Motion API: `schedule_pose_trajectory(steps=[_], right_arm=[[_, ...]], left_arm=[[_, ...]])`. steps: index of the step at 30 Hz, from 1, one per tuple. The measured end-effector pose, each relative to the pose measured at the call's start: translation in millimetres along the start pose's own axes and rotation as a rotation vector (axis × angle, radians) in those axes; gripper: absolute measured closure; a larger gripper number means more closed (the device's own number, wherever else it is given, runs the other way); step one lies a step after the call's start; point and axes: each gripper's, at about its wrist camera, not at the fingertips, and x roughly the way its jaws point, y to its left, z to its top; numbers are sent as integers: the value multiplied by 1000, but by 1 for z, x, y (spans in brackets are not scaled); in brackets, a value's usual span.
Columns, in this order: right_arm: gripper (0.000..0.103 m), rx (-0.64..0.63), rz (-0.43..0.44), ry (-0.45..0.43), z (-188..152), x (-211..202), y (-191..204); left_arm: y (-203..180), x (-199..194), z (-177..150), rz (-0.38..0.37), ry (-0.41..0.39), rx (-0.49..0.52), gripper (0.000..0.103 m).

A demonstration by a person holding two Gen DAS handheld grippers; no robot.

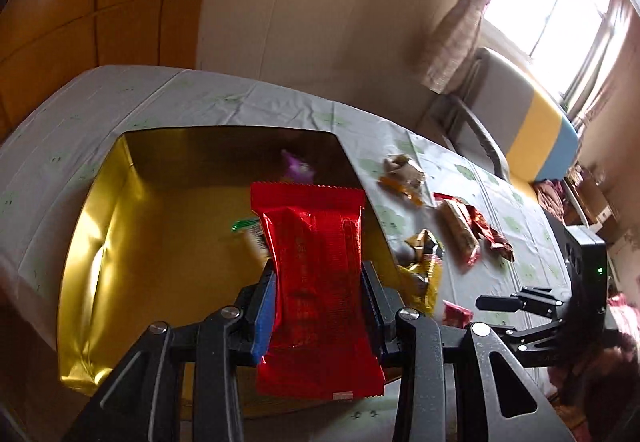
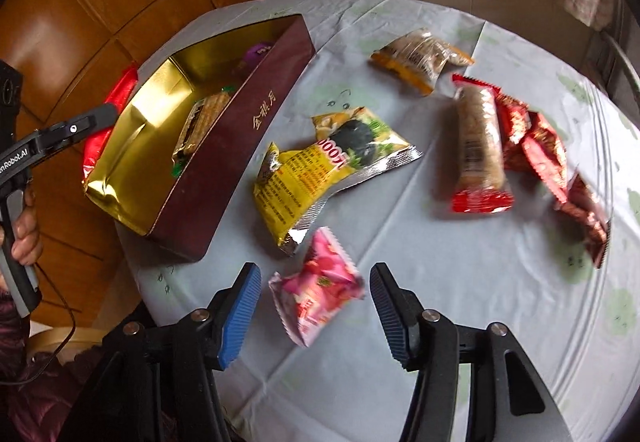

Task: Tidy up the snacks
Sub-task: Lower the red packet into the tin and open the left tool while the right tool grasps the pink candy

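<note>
- The left gripper (image 1: 320,298) pinches a red snack packet (image 1: 316,274) — the gold-lined box (image 1: 120,242) lies just beyond.
- The right gripper (image 2: 316,306) stands wide — a pink packet (image 2: 316,296) lies between its jaws, untouched.

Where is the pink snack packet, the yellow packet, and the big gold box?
pink snack packet (image 2: 316,290), right wrist view, middle of its wrapper.
yellow packet (image 2: 296,182), right wrist view, its printed yellow face.
gold box (image 2: 236,134), right wrist view, its dark red outer wall.
</note>
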Motion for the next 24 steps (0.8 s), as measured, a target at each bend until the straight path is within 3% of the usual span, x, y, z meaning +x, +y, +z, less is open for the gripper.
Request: schedule_pose_trajectory(steps=[4, 7, 10, 16, 24], right_arm=[[46, -10, -45, -4, -1, 9, 6], [64, -7, -62, -19, -1, 9, 7], [70, -12, -63, -22, -2, 8, 8], [69, -6, -42, -19, -2, 9, 6], [58, 53, -40, -50, -4, 2, -10]], left_arm=[[18, 3, 0, 17, 16, -50, 65], [36, 9, 3, 23, 44, -102, 64], [55, 20, 8, 32, 77, -165, 65], [87, 52, 18, 56, 166, -283, 64], [89, 93, 53, 135, 216, -255, 64]])
